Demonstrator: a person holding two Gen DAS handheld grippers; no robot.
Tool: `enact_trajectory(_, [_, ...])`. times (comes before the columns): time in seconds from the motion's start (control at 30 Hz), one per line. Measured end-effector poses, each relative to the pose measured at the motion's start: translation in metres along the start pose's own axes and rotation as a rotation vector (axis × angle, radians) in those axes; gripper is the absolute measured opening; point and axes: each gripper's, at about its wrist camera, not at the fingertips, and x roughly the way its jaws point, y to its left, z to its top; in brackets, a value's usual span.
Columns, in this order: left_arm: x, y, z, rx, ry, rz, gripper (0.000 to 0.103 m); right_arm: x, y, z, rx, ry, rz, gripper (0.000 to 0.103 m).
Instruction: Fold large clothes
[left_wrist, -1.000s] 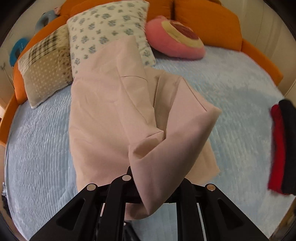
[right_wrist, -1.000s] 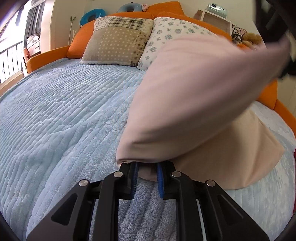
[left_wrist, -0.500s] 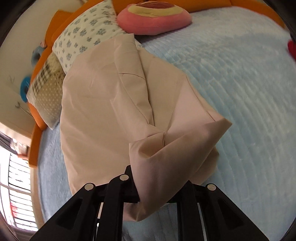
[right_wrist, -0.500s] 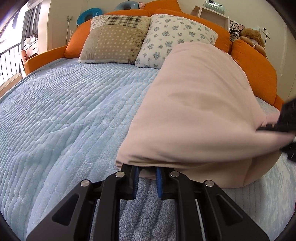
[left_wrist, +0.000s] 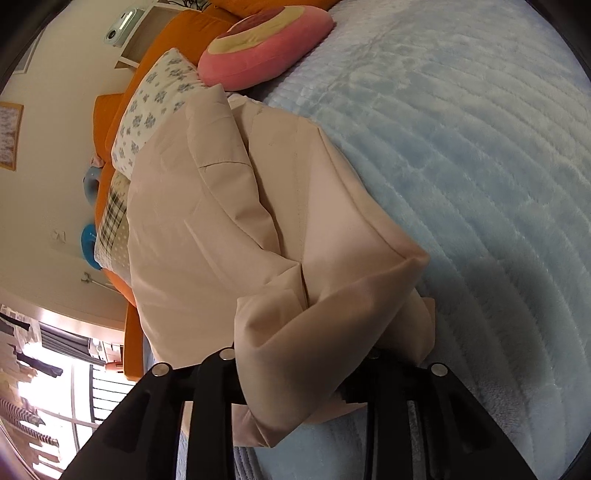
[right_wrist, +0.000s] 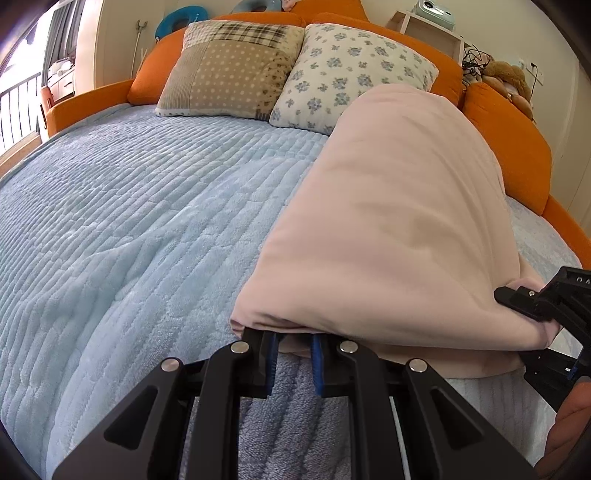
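Observation:
A large pale pink garment (left_wrist: 207, 229) lies folded over on the light blue bedspread (left_wrist: 461, 147). My left gripper (left_wrist: 299, 369) is shut on a bunched corner of it, and the cloth drapes over its fingers and hides the tips. In the right wrist view the garment (right_wrist: 399, 221) forms a rounded fold. My right gripper (right_wrist: 293, 354) holds the fold's near edge between its blue pads, with a small gap showing. The left gripper (right_wrist: 546, 306) shows at the right edge, pinching the other corner low over the bed.
A patchwork pillow (right_wrist: 229, 66) and a floral pillow (right_wrist: 351, 70) lean on the orange headboard (right_wrist: 506, 147). A round pink cushion (left_wrist: 266, 44) lies beyond the garment. The bedspread (right_wrist: 129, 221) stretches wide to the left. A window with railings is at far left.
The left gripper has swung down and over with its corner, bringing it low beside the right gripper. The fold has settled onto the bed. The right gripper has barely moved.

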Motion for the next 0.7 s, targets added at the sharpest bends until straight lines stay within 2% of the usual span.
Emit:
enact_trajectory(0.1, [-0.013,0.012,0.0,-0.043,-0.047,-0.062,0.054,-0.002,-0.001,0.0,-0.005,-0.002,0.003,0.015])
enact_trajectory(0.13, [-0.017,0.019,0.0,-0.059,-0.063,-0.099,0.063,-0.002,-0.003,0.0,-0.002,-0.003,0.012,0.015])
enact_trajectory(0.17, [-0.027,0.029,-0.001,-0.086,-0.084,-0.164,0.066,-0.003,-0.004,0.0,-0.001,-0.001,0.02,0.015])
enact_trajectory(0.23, [-0.04,0.043,-0.001,-0.117,-0.116,-0.232,0.069,-0.004,-0.006,0.0,-0.005,0.002,0.033,0.016])
enact_trajectory(0.33, [-0.079,0.086,-0.005,-0.177,-0.206,-0.363,0.073,-0.012,-0.01,-0.003,-0.036,0.004,0.063,0.016])
enact_trajectory(0.37, [-0.088,0.099,-0.006,-0.196,-0.232,-0.383,0.075,-0.016,-0.011,-0.004,-0.051,0.001,0.072,0.017])
enact_trajectory(0.4, [-0.101,0.12,-0.01,-0.23,-0.27,-0.401,0.076,-0.021,-0.013,-0.007,-0.068,0.004,0.079,0.031])
enact_trajectory(0.43, [-0.109,0.134,-0.013,-0.253,-0.296,-0.412,0.078,-0.026,-0.015,-0.013,-0.089,0.021,0.061,0.082])
enact_trajectory(0.47, [-0.12,0.161,-0.018,-0.29,-0.331,-0.433,0.081,-0.03,-0.018,-0.018,-0.104,0.028,0.046,0.101])
enact_trajectory(0.5, [-0.124,0.176,-0.023,-0.312,-0.347,-0.441,0.082,-0.036,-0.023,-0.026,-0.12,0.011,0.051,0.097])
enact_trajectory(0.57, [-0.123,0.212,-0.032,-0.359,-0.361,-0.471,0.083,-0.054,-0.042,-0.04,-0.13,-0.023,0.03,0.096])
enact_trajectory(0.7, [-0.088,0.263,-0.054,-0.455,-0.333,-0.553,0.084,-0.096,-0.119,-0.047,-0.009,-0.071,0.029,0.096])
